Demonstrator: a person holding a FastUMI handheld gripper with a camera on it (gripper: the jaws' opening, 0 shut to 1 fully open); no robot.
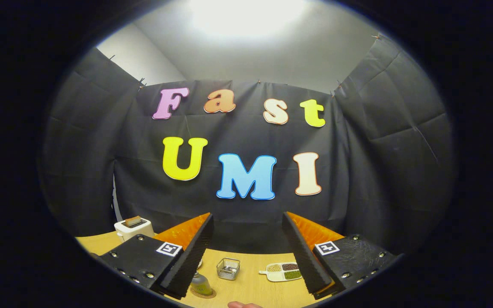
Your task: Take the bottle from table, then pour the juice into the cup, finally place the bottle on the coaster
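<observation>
My gripper [247,216] is held high above the wooden table [250,286] and faces the booth's black wall. It is open, and nothing lies between its fingers. Down on the table, seen just under the left finger [188,256], a small greenish bottle [200,283] stands upright on a round brown coaster [203,294]. The gripper is well apart from the bottle. A bit of something white [199,263] peeks out from behind the left finger; I cannot tell what it is.
A small wire basket [228,268] stands mid-table between the fingers. To its right lies a white divided dish of beans [281,271]. A white toaster [133,226] sits at the far left by the wall. A fingertip of a person's hand [244,304] shows at the table's near edge.
</observation>
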